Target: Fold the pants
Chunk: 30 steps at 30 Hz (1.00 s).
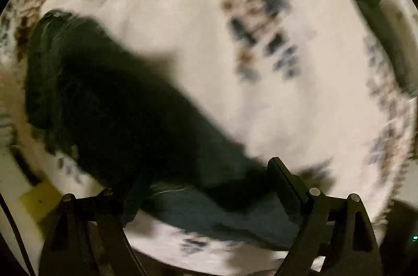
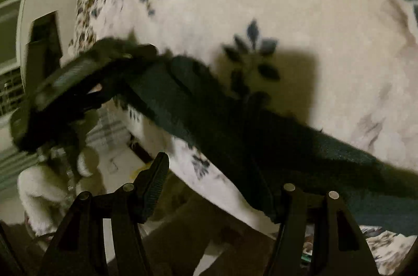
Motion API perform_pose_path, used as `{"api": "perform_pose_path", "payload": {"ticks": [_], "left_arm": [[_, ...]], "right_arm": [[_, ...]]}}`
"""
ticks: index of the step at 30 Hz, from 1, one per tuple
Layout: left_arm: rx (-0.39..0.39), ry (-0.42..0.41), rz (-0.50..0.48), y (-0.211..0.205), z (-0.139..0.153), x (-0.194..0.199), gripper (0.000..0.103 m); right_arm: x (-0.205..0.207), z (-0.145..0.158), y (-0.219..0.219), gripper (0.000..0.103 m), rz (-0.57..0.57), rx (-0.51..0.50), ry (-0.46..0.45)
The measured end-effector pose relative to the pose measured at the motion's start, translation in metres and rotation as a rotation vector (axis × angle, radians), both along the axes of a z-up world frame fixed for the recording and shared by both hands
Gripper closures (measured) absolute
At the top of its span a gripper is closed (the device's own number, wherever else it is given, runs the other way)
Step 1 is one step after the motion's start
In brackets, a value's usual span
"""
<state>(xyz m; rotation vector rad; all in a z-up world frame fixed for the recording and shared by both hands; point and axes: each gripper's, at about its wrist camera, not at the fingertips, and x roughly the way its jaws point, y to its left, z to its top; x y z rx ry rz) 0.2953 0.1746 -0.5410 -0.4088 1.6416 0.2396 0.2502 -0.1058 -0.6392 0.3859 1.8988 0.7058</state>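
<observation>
Left wrist view: looks straight down on a white bedspread point(image 1: 261, 98) printed with blue and brown leaves; the picture is blurred.
Pants: one pair of dark pants point(image 1: 109, 103) lies on the bed, running from the upper left down toward the left tongs point(image 1: 203, 184); a flatter blue-grey part of the cloth sits at the bottom between the fingers.
Left tongs: the jaws stand wide apart, the right finger point(image 1: 287, 187) clear to see, the left one lost against the dark cloth; the pants lie under and between them, and no pad visibly presses on the cloth.
Only here: a long dark strip point(image 1: 384, 41) near the right rim, too blurred to name, and a yellow patch point(image 1: 44, 197) at lower left off the bed.
Right wrist view: tilted, so it shows the bed's edge and what is beside it.
Pants there: the same pair point(image 2: 235, 119) stretches as a band from the other tongs point(image 2: 62, 90) at left across the bed edge to the lower right.
Right tongs point(image 2: 219, 184): jaws part open; the left finger point(image 2: 156, 182) stands free, the right one is hidden by the cloth, so I cannot tell if it grips.
Only here: a white fluffy sleeve point(image 2: 44, 197) at lower left, pale floor, a window-like frame at far left.
Count: one pair of pants, two tongs, one bed.
</observation>
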Motion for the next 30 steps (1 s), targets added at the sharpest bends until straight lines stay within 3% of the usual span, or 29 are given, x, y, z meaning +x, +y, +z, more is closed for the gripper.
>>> {"api": "perform_pose_path", "payload": {"ticks": [5,12,16,18,19,20,23,24,25,27,30], "left_arm": [[-0.006,0.032,0.069,0.020,-0.011,-0.046,0.013],[-0.006,0.007,0.085,0.027,-0.007,-0.064,0.013],[-0.015,-0.001,0.100,0.030,-0.006,-0.068,0.013],[-0.021,-0.006,0.102,0.031,-0.004,-0.071,0.013],[-0.023,-0.007,0.105,0.034,-0.001,-0.073,0.013],[-0.031,-0.017,0.116,0.036,0.003,-0.075,0.013],[-0.076,-0.129,0.158,0.040,0.036,-0.079,0.013],[-0.076,-0.169,0.155,0.039,0.047,-0.078,0.013],[-0.049,-0.186,0.142,0.037,0.055,-0.076,0.013],[-0.030,-0.210,0.121,0.034,0.061,-0.074,0.014],[-0.042,-0.188,0.136,0.037,0.054,-0.074,0.015]], "right_arm": [[-0.004,-0.006,-0.009,0.037,0.060,0.025,0.053],[0.028,-0.003,-0.022,0.037,-0.036,0.095,0.055],[0.031,-0.033,0.015,0.038,0.096,0.036,0.094],[0.025,-0.037,0.033,0.084,0.182,-0.001,0.054],[0.024,-0.034,0.035,0.090,0.185,-0.028,0.041],[0.027,-0.028,0.030,0.091,0.154,-0.047,0.021],[0.051,0.026,-0.004,0.094,0.007,-0.024,-0.167],[0.063,0.040,-0.026,0.095,-0.083,-0.011,-0.195],[0.068,0.042,-0.039,0.102,-0.114,-0.009,-0.192],[0.081,0.043,-0.063,0.102,-0.146,-0.077,-0.229],[0.103,0.036,-0.088,0.097,-0.236,0.014,-0.079]]}}
